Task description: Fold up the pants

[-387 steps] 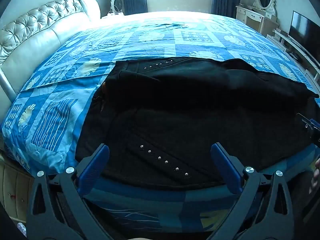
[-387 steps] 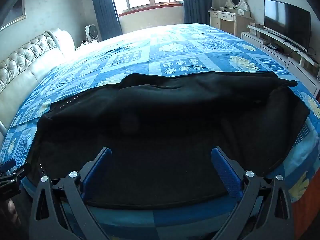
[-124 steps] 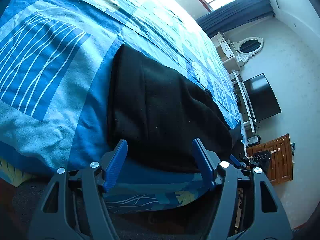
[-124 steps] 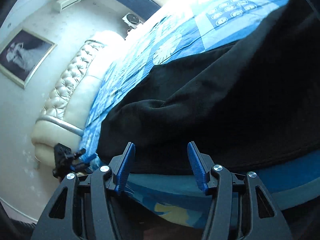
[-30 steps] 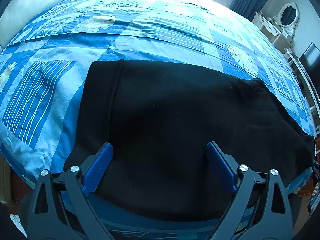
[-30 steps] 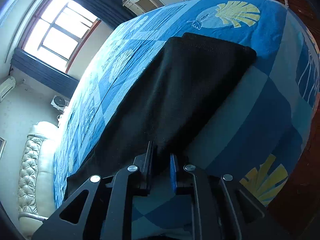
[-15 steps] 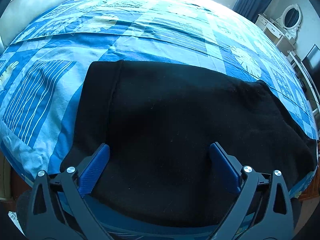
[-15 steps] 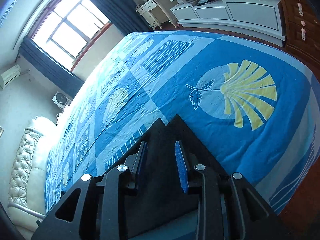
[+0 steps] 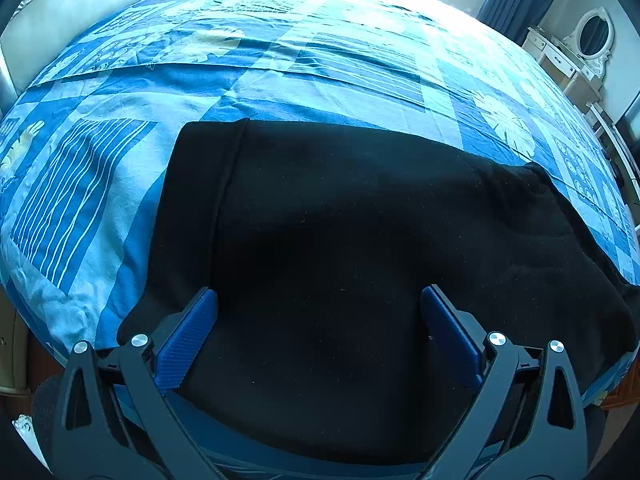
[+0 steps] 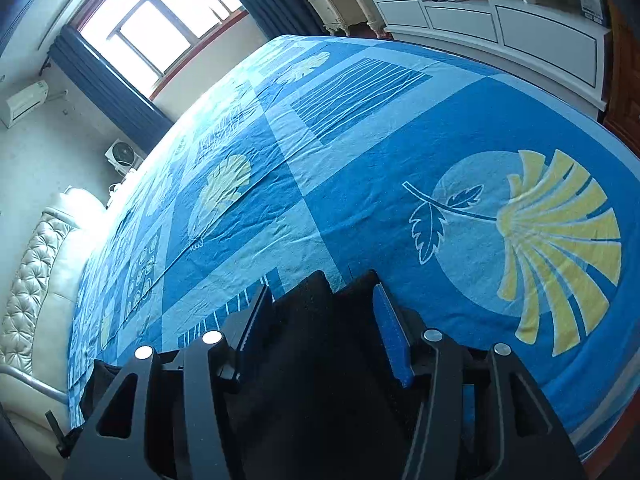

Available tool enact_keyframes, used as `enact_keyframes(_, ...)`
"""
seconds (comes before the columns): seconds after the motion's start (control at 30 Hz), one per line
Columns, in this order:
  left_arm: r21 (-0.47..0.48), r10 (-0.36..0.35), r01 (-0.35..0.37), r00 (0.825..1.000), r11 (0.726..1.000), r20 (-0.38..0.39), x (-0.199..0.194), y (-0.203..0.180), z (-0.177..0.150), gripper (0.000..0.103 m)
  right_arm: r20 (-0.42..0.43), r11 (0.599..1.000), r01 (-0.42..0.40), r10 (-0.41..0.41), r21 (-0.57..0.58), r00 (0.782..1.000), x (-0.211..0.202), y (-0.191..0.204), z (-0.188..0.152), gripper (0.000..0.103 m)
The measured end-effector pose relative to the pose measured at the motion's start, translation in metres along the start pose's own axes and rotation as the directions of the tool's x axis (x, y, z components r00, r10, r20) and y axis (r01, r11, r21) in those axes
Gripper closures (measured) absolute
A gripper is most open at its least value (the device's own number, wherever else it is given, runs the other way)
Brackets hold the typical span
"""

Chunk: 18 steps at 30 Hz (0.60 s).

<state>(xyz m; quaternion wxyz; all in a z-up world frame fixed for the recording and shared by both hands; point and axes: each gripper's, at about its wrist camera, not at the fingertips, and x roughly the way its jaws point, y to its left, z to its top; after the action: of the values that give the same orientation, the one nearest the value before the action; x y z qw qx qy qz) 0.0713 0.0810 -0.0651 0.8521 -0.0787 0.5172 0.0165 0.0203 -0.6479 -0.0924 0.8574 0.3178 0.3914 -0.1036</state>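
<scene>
The black pants (image 9: 340, 248) lie folded lengthwise on the blue patterned bedspread (image 9: 280, 72), along the bed's near edge. My left gripper (image 9: 320, 320) is open wide and hovers just above the pants near their left end, holding nothing. In the right wrist view the leg end of the pants (image 10: 320, 340) lies between the blue pads (image 10: 390, 332) of my right gripper (image 10: 320, 312). Its jaws stand partly apart, with the cloth bunched between them and the bedspread (image 10: 400, 140) behind. I cannot tell whether the cloth is gripped.
A padded white headboard (image 10: 28, 280) runs along the left. A window with dark blue curtains (image 10: 160, 20) is at the far wall. A white TV cabinet (image 10: 500, 32) and a dressing table with an oval mirror (image 9: 592, 36) stand on the right.
My right gripper went from nearly shut at the pants' near edge to partly open at the leg end, and the cloth end now sits between its pads. The left gripper has barely moved.
</scene>
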Motion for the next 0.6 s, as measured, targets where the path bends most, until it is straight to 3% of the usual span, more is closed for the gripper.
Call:
enact_keyframes(0.07, 0.000, 0.005, -0.005, 1.000, 1.000, 0.001, 0.000, -0.001, 0.000, 0.002, -0.009, 0.999, 0.024, -0.024, -0.047, 1.000, 0.005, 0.008, 0.004, 0.048)
enact_keyframes(0.1, -0.001, 0.007, -0.007, 1.000, 1.000, 0.002, 0.000, -0.001, 0.000, 0.002, -0.018, 0.996, 0.041, -0.042, -0.077, 0.999, 0.008, 0.013, 0.004, 0.058)
enact_keyframes(0.13, -0.001, 0.008, -0.008, 1.000, 1.000, 0.004, 0.000, -0.001, -0.001, 0.002, -0.046, 0.994, 0.055, -0.060, -0.100, 0.997, 0.013, 0.017, 0.004, 0.092)
enact_keyframes(0.23, 0.001, 0.011, -0.011, 1.000, 1.000, 0.009, 0.001, -0.002, -0.001, 0.002, 0.001, 0.979, 0.113, -0.114, -0.168, 0.993, 0.006, 0.032, -0.001, 0.093)
enact_keyframes(0.33, 0.004, 0.013, -0.013, 1.000, 1.000, 0.008, 0.001, -0.002, -0.001, 0.002, 0.118, 0.985, 0.119, -0.104, -0.128, 0.987, -0.025, 0.030, 0.000, 0.094)
enact_keyframes(0.4, 0.000, 0.009, -0.009, 1.000, 1.000, 0.005, 0.001, -0.001, 0.000, 0.002, 0.180, 0.982, 0.163, -0.144, -0.098, 0.973, -0.041, 0.023, 0.000, 0.094)
enact_keyframes(0.47, 0.002, 0.008, -0.008, 1.000, 1.000, 0.005, 0.001, -0.001, 0.000, 0.002, 0.157, 0.984, 0.171, -0.162, -0.048, 0.974, -0.035, 0.009, 0.001, 0.095)
enact_keyframes(0.57, 0.008, 0.012, -0.012, 1.000, 1.000, 0.014, 0.002, -0.002, -0.001, 0.002, 0.076, 0.968, 0.246, -0.242, -0.044, 0.967, -0.004, 0.000, -0.006, 0.094)
enact_keyframes(0.6, 0.007, 0.013, -0.014, 1.000, 1.000, 0.017, 0.002, -0.002, -0.001, 0.002, 0.071, 0.972, 0.233, -0.231, -0.022, 0.970, 0.001, -0.002, -0.008, 0.093)
